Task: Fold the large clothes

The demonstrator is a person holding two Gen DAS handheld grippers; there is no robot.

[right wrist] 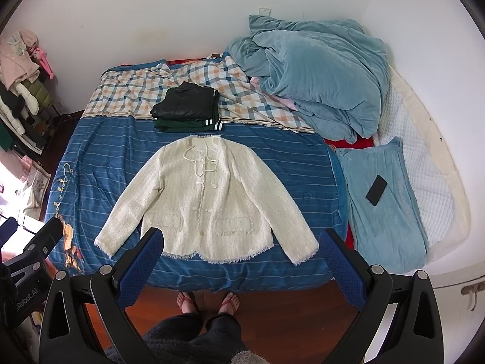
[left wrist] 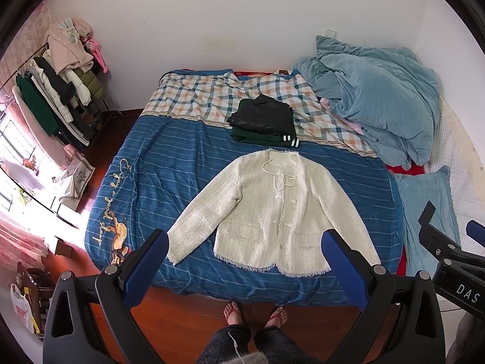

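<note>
- Seemingly nothing is grasped from the left wrist: the left gripper [left wrist: 244, 261] hangs spread wide and empty above the bed's [left wrist: 145, 157] foot edge. A cream tweed jacket [left wrist: 272, 212] lies flat ahead, collar toward the wall, its wearer's-right cuff nearest this gripper.
- From the right wrist, the right gripper [right wrist: 241, 259] is likewise released; the opposite cuff lies nearer it. Folded dark clothes [right wrist: 185, 109] sit beyond the collar; a phone [right wrist: 376, 194] rests aside on a blue pillow.

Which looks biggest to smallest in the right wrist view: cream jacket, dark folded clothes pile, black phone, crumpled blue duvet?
1. Crumpled blue duvet and cream jacket: similar apparent size; the jacket lies nearer the camera, so unranked.
2. Dark folded clothes pile.
3. Black phone.
</note>
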